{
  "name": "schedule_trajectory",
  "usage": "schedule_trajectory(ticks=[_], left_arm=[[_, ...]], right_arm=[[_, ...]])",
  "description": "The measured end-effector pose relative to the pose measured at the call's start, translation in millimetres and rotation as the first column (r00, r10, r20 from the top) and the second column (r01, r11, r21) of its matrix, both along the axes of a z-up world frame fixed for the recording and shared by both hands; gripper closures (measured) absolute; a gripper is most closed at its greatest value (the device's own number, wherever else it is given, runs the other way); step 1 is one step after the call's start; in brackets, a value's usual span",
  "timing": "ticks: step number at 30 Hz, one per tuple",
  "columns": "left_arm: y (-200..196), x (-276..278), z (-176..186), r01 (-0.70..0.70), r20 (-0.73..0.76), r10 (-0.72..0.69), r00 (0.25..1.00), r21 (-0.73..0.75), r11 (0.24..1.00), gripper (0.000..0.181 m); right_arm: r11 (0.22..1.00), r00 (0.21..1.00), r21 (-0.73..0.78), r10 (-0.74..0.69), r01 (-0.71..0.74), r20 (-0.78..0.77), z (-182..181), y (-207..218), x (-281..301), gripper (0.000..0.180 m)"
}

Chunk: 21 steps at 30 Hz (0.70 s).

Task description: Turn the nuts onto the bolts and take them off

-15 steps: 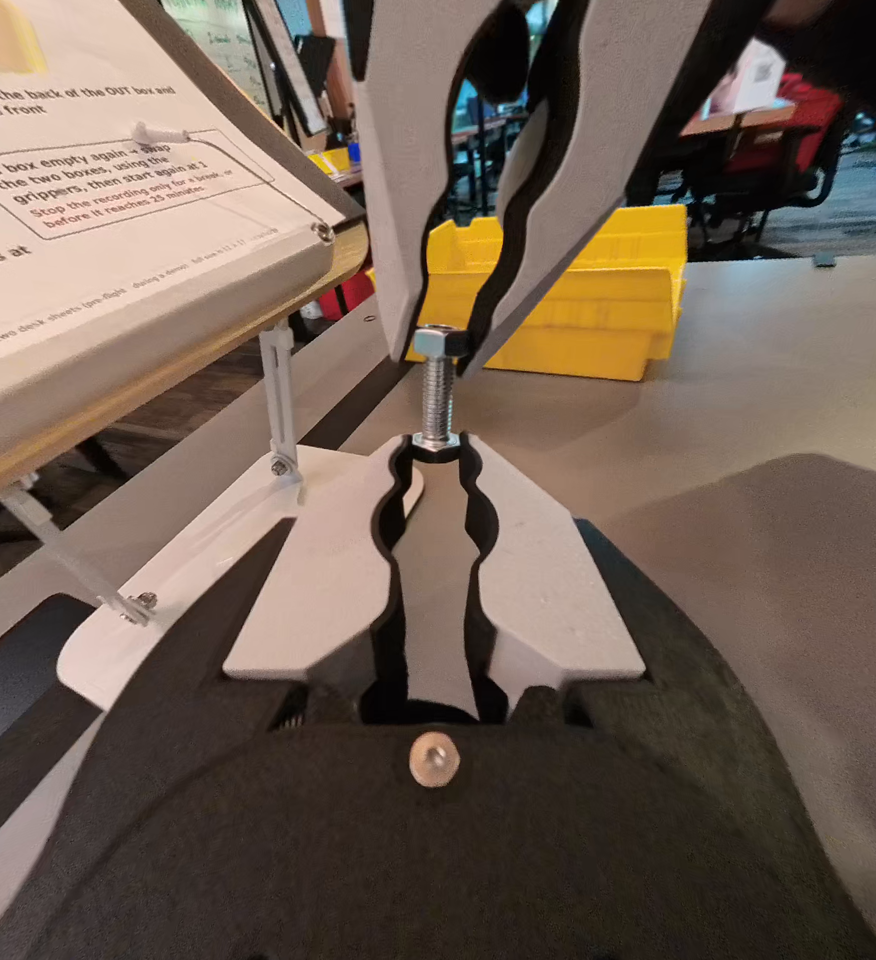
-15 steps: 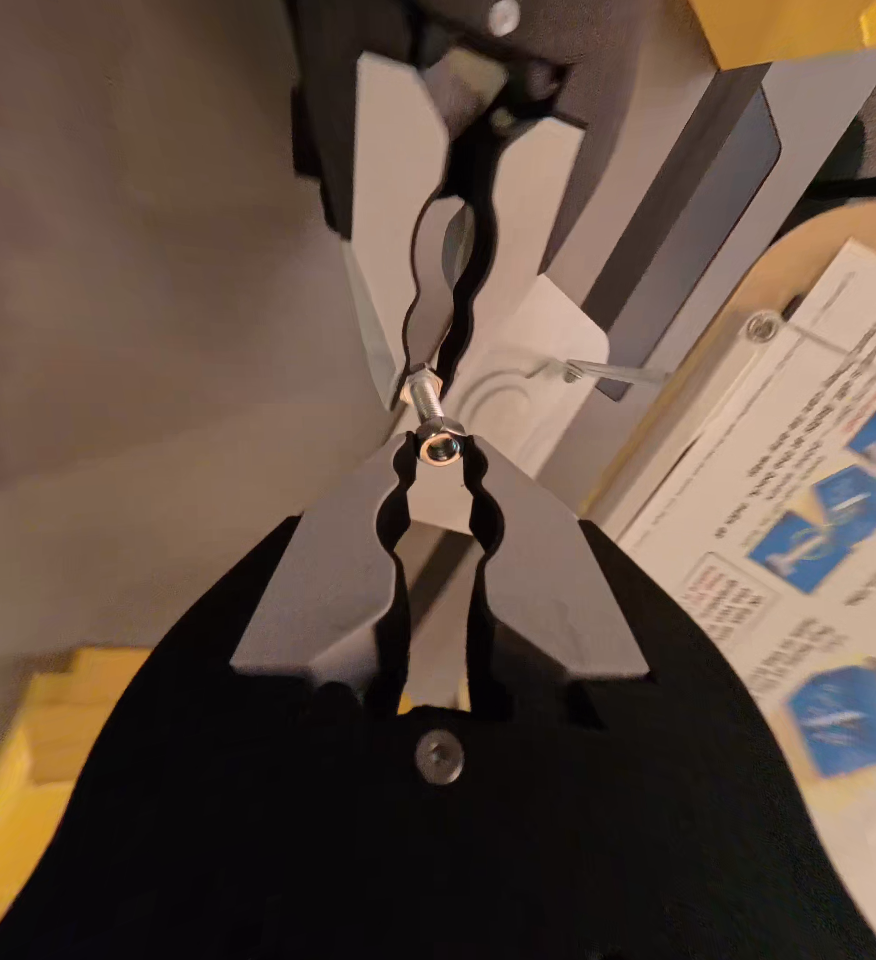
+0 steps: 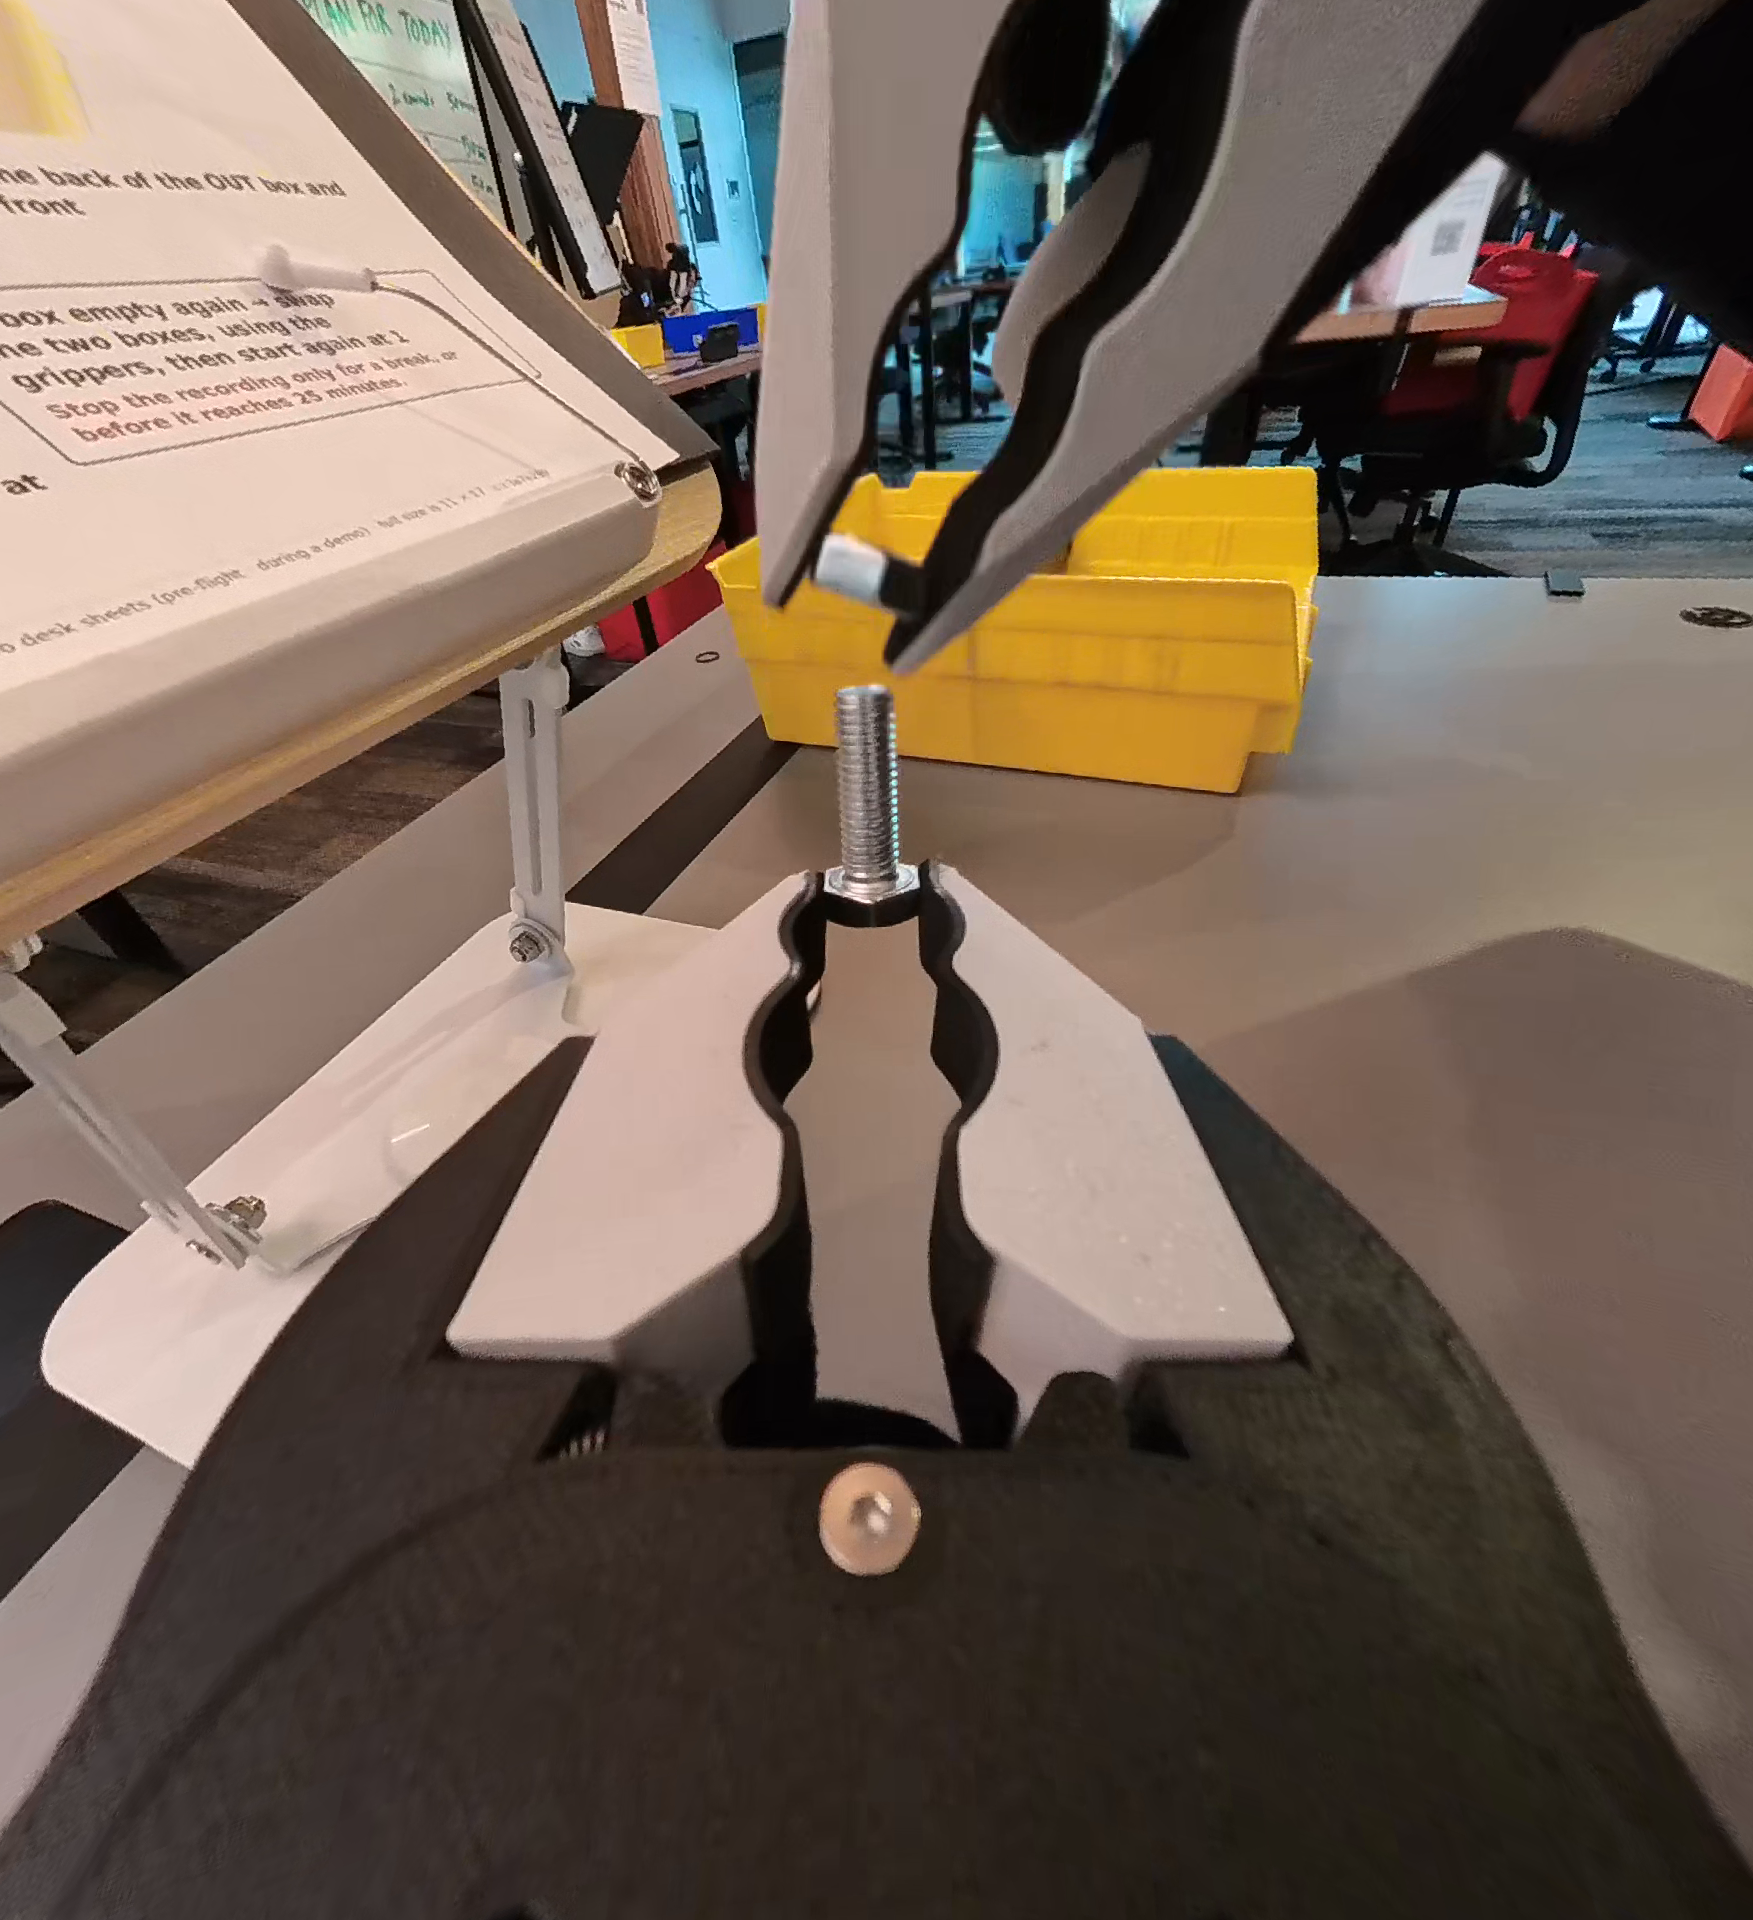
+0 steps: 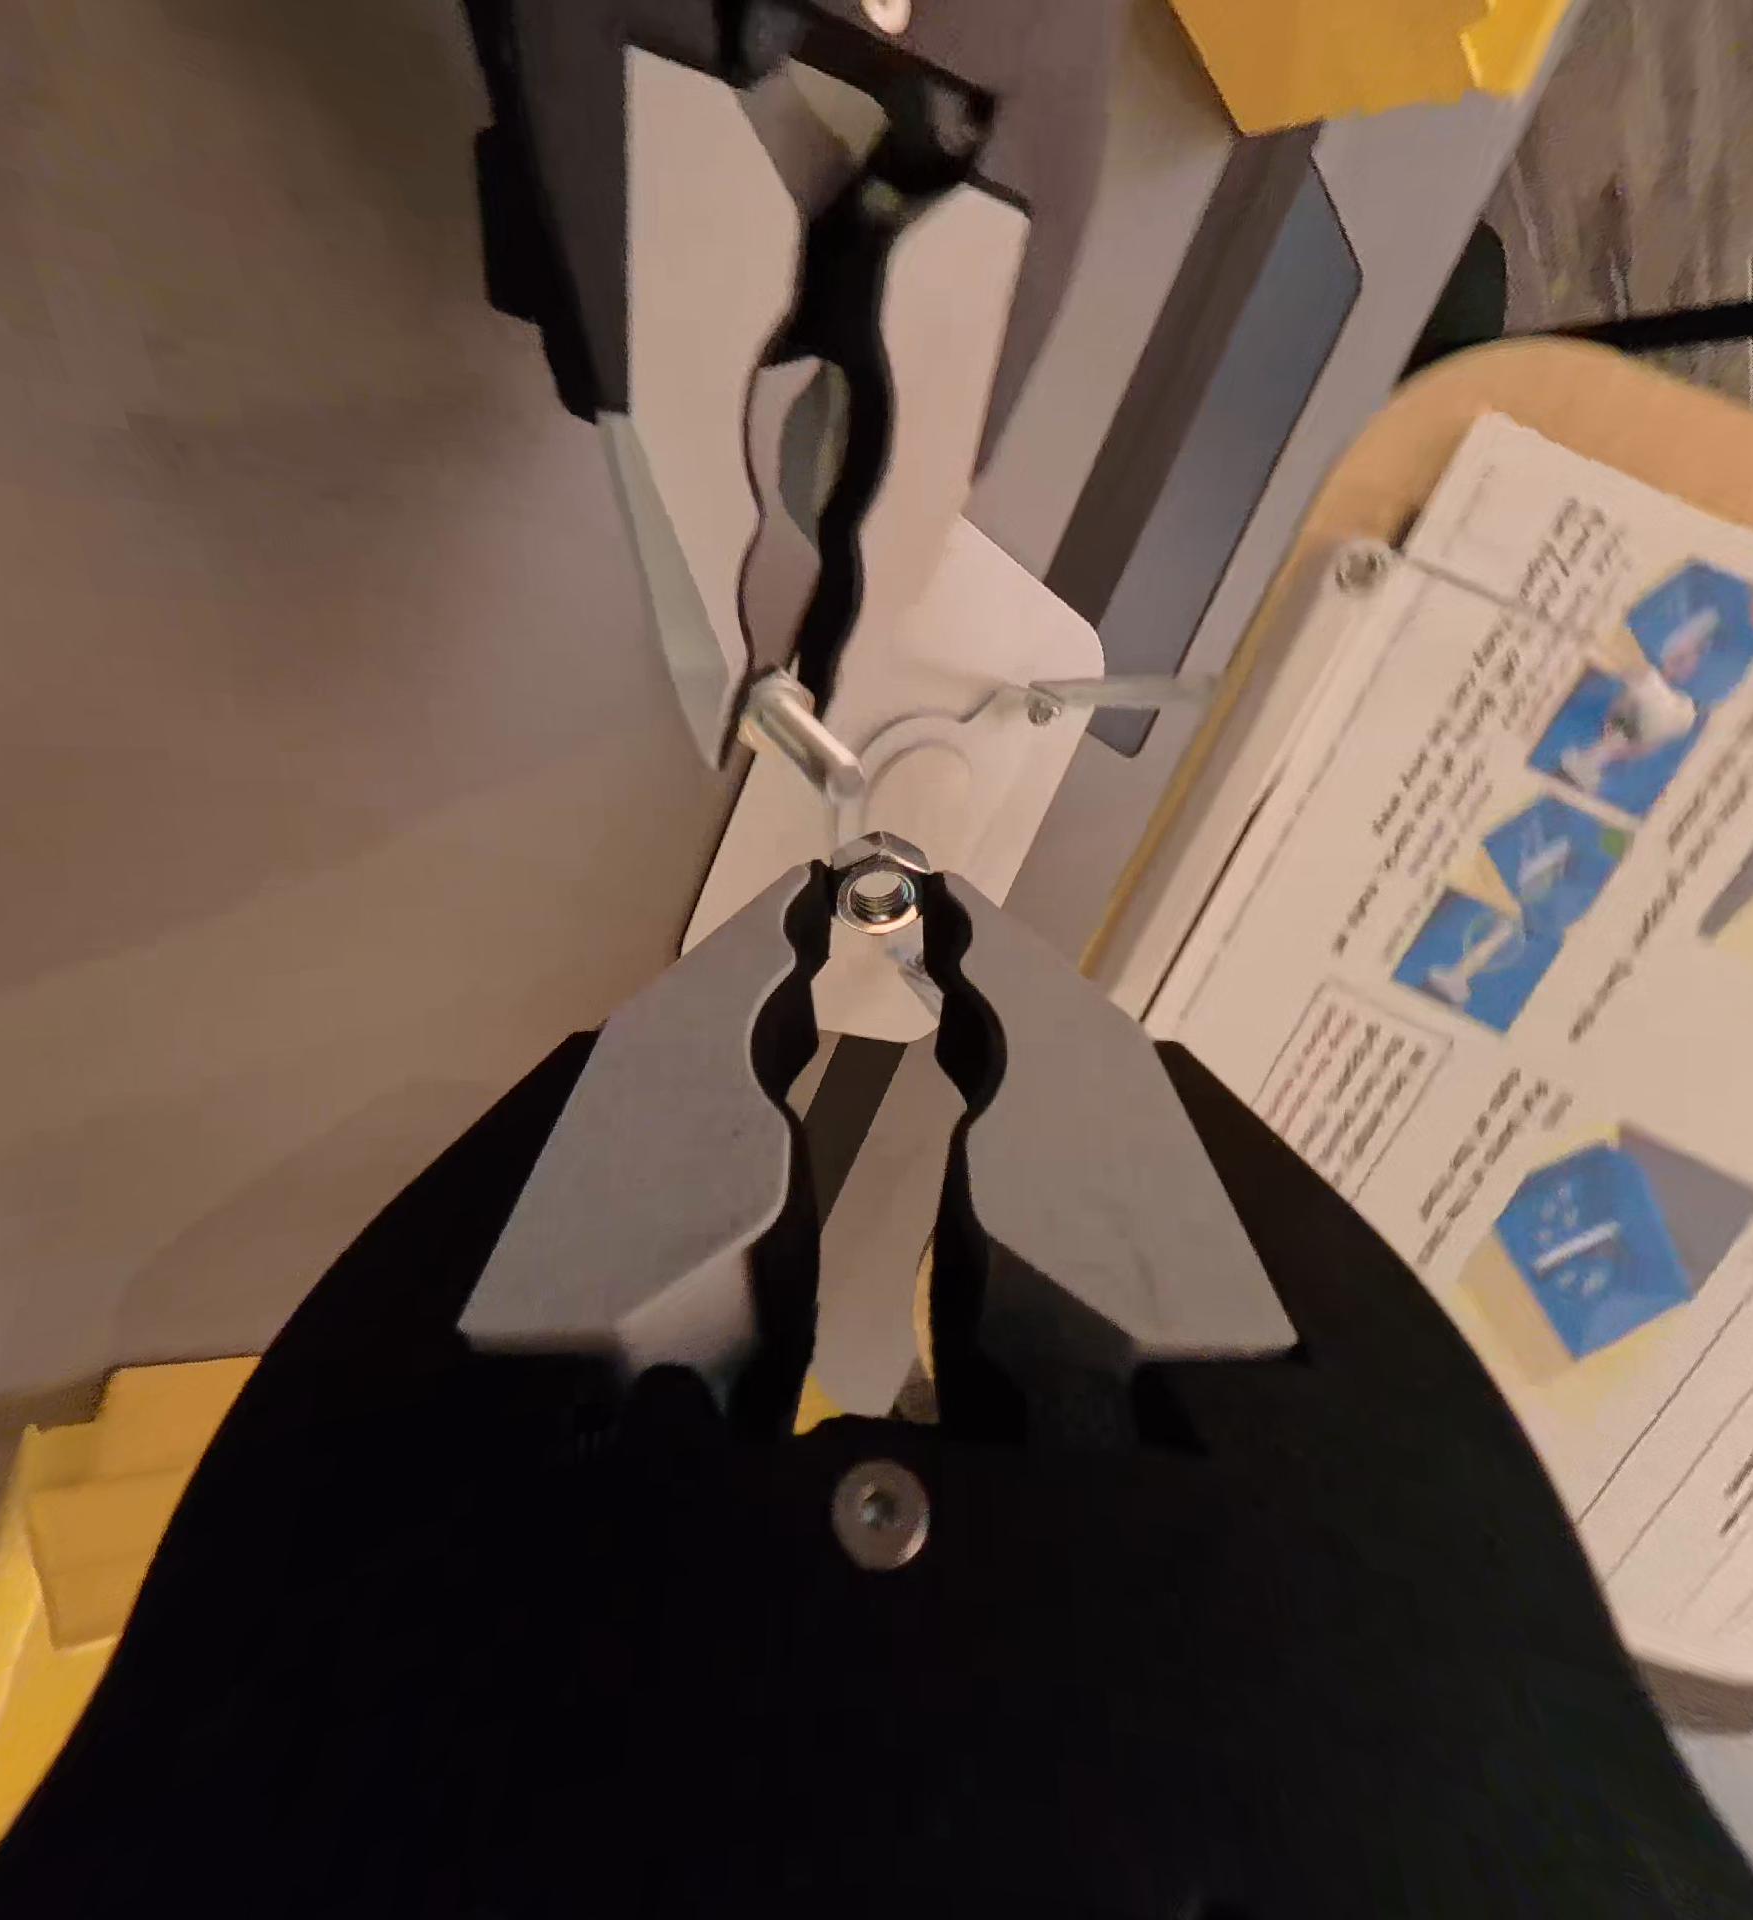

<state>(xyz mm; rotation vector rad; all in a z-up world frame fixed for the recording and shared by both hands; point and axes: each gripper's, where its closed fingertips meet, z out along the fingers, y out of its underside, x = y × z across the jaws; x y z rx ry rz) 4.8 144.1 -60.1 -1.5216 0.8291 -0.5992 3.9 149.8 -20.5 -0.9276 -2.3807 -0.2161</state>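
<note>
Office room in the background, chairs and tables blurred; up front a grey desk [image 3: 1474,831] with a yellow plastic bin [image 3: 1111,665] at its far side. A tilted wooden board with a printed instruction sheet [image 3: 176,364] stood on white metal brackets at the left.

The left gripper [image 3: 870,883] had its white fingers [image 3: 685,1122] closed on the hex head of a silver threaded bolt [image 3: 866,779]. The bolt stood upright, threads up, bare along the whole shaft, above the desk.

The right gripper [image 3: 846,613] came in from above, white fingers closed on a small silver hex nut [image 3: 856,571]. The nut was just above the bolt tip, apart from it, slightly tilted, somewhat blurred in the left wrist view.

In the right wrist view the nut [image 4: 874,896] sat pinched at the very tips of the right gripper [image 4: 874,883], threaded hole facing the camera. Beyond it the bolt [image 4: 799,738] pointed toward the nut, not touching, held by the left gripper [image 4: 763,696]. The bracket's white base plate [image 4: 997,665] lay behind them. The instruction sheet [image 4: 1474,935] was at the right, and a second yellow bin [image 4: 41,1538] showed at lower left.
</note>
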Motion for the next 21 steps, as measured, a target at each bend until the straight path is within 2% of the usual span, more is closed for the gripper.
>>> schedule_trajectory(ticks=[5, 7, 9, 12, 16, 21], left_arm=[[3, -5, 0, -0.019, 0.01, 0.019, 1.0, -0.005, 1.0, 0.165], [4, -7, 0, -0.026, 0.016, 0.027, 1.0, -0.007, 1.0, 0.165], [5, -7, 0, -0.029, 0.019, 0.03, 0.999, -0.009, 1.0, 0.165], [5, -4, -2, -0.028, 0.012, 0.028, 1.0, -0.012, 1.0, 0.165], [5, 0, -5, -0.025, -0.001, 0.025, 1.0, -0.014, 1.0, 0.165], [6, -1, -7, -0.028, -0.004, 0.028, 1.0, -0.019, 0.999, 0.165]], right_arm=[[0.968, 0.96, -0.099, -0.244, 0.232, -0.135, 30, 28, 52, 0.164], [0.917, 0.905, -0.134, -0.395, 0.377, -0.16, 35, 47, 93, 0.164], [0.834, 0.829, -0.201, -0.543, 0.514, -0.135, 27, 61, 140, 0.164], [0.664, 0.685, -0.238, -0.729, 0.709, 0.003, -9, 76, 218, 0.164], [0.485, 0.529, -0.252, -0.836, 0.837, 0.147, -64, 78, 285, 0.164], [0.359, 0.413, -0.216, -0.853, 0.908, 0.318, -132, 75, 335, 0.164]])
